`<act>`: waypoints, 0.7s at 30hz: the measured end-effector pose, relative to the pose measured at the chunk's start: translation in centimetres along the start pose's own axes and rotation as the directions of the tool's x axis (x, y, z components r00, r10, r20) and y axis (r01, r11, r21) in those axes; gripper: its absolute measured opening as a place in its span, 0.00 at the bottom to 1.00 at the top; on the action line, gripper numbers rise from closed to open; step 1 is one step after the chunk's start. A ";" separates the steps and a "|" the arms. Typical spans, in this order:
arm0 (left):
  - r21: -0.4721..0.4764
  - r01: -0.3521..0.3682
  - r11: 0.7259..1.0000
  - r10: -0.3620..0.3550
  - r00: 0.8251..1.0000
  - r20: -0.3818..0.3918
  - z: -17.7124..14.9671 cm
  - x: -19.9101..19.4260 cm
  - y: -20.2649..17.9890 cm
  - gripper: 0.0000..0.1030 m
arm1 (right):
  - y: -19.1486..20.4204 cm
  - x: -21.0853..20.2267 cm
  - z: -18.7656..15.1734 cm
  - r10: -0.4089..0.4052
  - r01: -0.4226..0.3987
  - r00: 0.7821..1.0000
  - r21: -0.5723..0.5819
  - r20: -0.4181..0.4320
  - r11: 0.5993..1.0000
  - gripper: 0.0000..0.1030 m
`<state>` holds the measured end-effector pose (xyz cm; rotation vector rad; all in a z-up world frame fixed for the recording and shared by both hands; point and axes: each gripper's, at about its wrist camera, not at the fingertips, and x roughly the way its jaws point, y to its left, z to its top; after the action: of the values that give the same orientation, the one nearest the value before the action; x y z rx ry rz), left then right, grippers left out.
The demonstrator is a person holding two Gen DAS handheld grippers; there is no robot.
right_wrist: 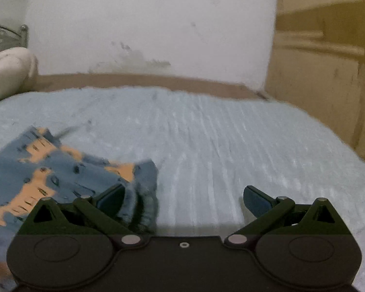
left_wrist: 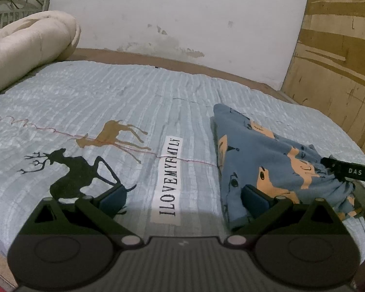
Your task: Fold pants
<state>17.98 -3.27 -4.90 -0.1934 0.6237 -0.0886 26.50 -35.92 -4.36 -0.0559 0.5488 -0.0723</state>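
Both grippers — left gripper, right gripper — gape; bedspread label reads "ILOVEMYFAMILY" beside pants.

Pants: soft matt knit cloth, printed. Bedspread: crinkled, ribbed matt fabric; rolled quilt plush. Grippers matt black plastic, wall rough, stained plaster.

Left gripper and right gripper both gape wide (nothing clamped).
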 end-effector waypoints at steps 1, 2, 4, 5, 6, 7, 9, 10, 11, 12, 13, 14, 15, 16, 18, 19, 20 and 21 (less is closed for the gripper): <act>0.000 0.000 1.000 0.000 1.000 -0.001 0.0 0.0 0.0 0.99 | -0.1 -0.2 0.0 0.003 -0.003 1.000 0.009 0.007 1.000 0.99; 0.001 0.000 1.000 0.000 1.000 -0.001 0.0 0.0 0.0 0.99 | -0.1 -0.5 0.0 0.002 -0.003 1.000 0.013 0.019 1.000 0.99; 0.002 -0.003 1.000 0.003 1.000 -0.001 0.0 -0.1 0.0 0.99 | 0.1 -1.6 -0.2 0.000 0.000 0.999 0.004 0.054 1.000 0.99; 0.002 -0.004 1.000 0.004 1.000 -0.001 -0.1 0.0 0.0 0.99 | 0.3 -2.3 -0.4 -0.002 0.002 0.997 -0.008 0.073 1.000 0.99; 0.002 -0.005 1.000 0.005 1.000 -0.001 0.0 0.0 0.0 0.99 | 0.4 -3.0 -0.6 -0.003 0.004 0.996 -0.015 0.084 1.000 0.99; 0.003 -0.006 1.000 0.006 1.000 -0.002 0.0 0.0 0.0 0.99 | 0.5 -3.8 -1.0 0.003 -0.001 0.995 -0.016 0.095 1.000 0.99; 0.003 -0.007 1.000 0.007 1.000 -0.005 0.0 -0.1 0.0 0.99 | 0.7 -5.0 -1.7 0.038 -0.038 0.995 -0.002 0.097 0.999 0.99; 0.003 -0.008 1.000 0.008 1.000 -0.007 0.0 -0.1 0.0 0.99 | 0.8 -5.5 -2.0 0.056 -0.057 0.994 0.003 0.093 0.998 0.99; 0.004 -0.009 1.000 0.009 1.000 -0.008 0.0 -0.1 -0.1 0.99 | 0.9 -5.8 -2.6 0.065 -0.066 0.994 0.005 0.090 0.998 0.99; 0.005 -0.010 1.000 0.010 1.000 -0.010 0.0 -0.2 -0.1 0.99 | 1.0 -6.1 -3.1 0.062 -0.063 0.994 0.005 0.087 0.998 0.99; 0.007 -0.011 1.000 0.011 1.000 -0.011 0.0 -0.3 -0.2 0.99 | 0.9 -6.3 -3.6 0.054 -0.055 0.995 0.013 0.082 0.998 0.99; 0.008 -0.012 1.000 0.012 1.000 -0.012 0.0 -0.4 -0.1 0.99 | 0.7 -6.5 -4.0 0.051 -0.054 0.996 0.036 0.076 0.998 0.99; 0.010 -0.014 1.000 0.014 1.000 -0.014 0.0 -0.5 -0.1 0.99 | 0.3 -6.7 -4.4 0.055 -0.061 0.996 0.071 0.073 0.996 0.99; 0.013 -0.015 1.000 0.015 1.000 -0.015 -0.1 -0.6 -0.1 0.99 | 0.0 -6.8 -4.7 0.063 -0.071 0.995 0.107 0.075 0.992 0.99; 0.017 -0.017 1.000 0.017 1.000 -0.017 -0.1 -0.8 -0.2 0.99 | -0.2 -7.1 -5.1 0.064 -0.075 0.994 0.132 0.083 0.988 0.99; 0.019 -0.018 1.000 0.018 1.000 -0.018 -0.1 -0.9 -0.2 0.99 | -0.2 -7.3 -5.3 0.062 -0.074 0.994 0.134 0.088 0.988 0.99; 0.020 -0.019 1.000 0.020 1.000 -0.019 -0.2 -1.0 -0.2 0.99 | -0.2 -7.4 -5.4 0.062 -0.074 0.994 0.134 0.091 0.988 0.99; 0.021 -0.021 1.000 0.021 1.000 -0.019 -0.2 -1.1 -0.2 0.99 | -0.3 -7.4 -5.5 0.063 -0.076 0.994 0.134 0.093 0.988 0.99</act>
<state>17.00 -3.39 -4.40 -0.1661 0.6437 -0.0766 17.32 -35.82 -5.17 0.0937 0.4554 -0.0391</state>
